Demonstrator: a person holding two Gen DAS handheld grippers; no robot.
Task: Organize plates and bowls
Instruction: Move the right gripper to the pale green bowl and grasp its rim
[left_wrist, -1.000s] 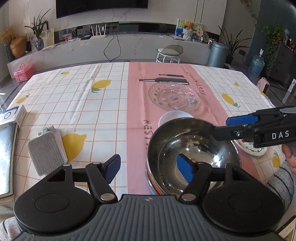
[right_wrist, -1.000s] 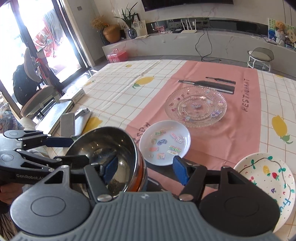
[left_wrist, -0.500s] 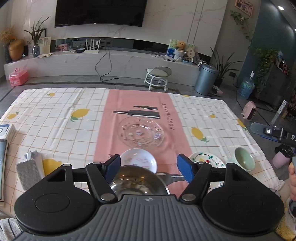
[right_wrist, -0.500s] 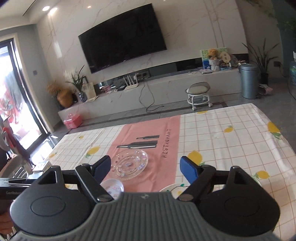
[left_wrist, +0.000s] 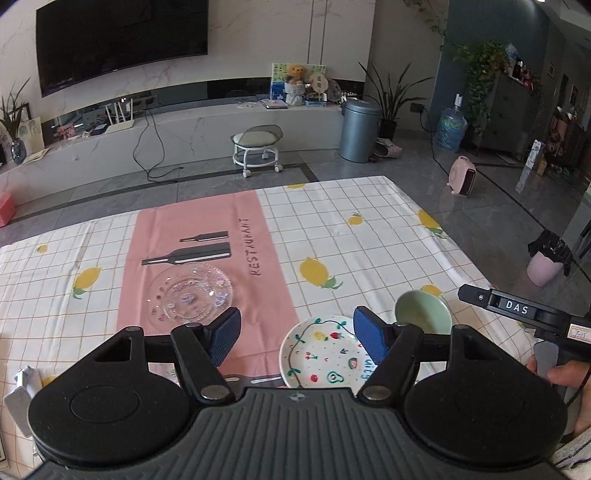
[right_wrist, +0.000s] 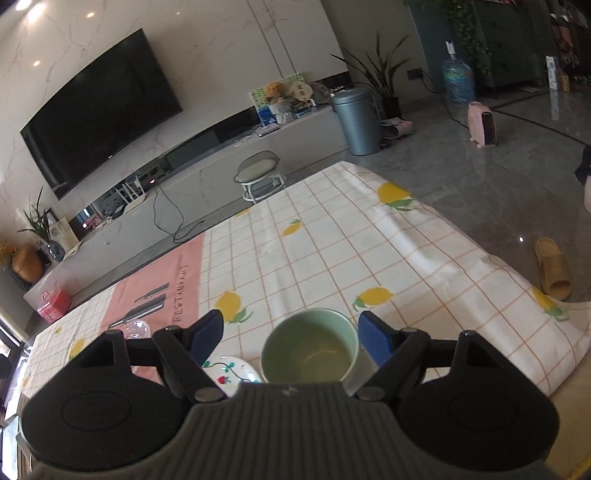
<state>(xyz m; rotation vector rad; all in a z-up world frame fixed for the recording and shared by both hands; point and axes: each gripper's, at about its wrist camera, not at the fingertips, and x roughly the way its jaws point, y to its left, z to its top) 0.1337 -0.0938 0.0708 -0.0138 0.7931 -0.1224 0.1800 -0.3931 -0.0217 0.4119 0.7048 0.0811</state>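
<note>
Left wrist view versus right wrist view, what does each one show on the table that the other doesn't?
Only the left wrist view shows the whole clear glass plate and the right gripper's body. Only the right shows the inside of the green bowl, between the open right gripper pads. Both show the painted plate and the tablecloth.

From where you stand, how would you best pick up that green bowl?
By its rim, from above. The green bowl stands upright, mouth open and nothing visible inside; it looks wide for the right gripper, whose jaws stand open. Slipping one finger inside the wall and one outside should pinch it securely.
</note>
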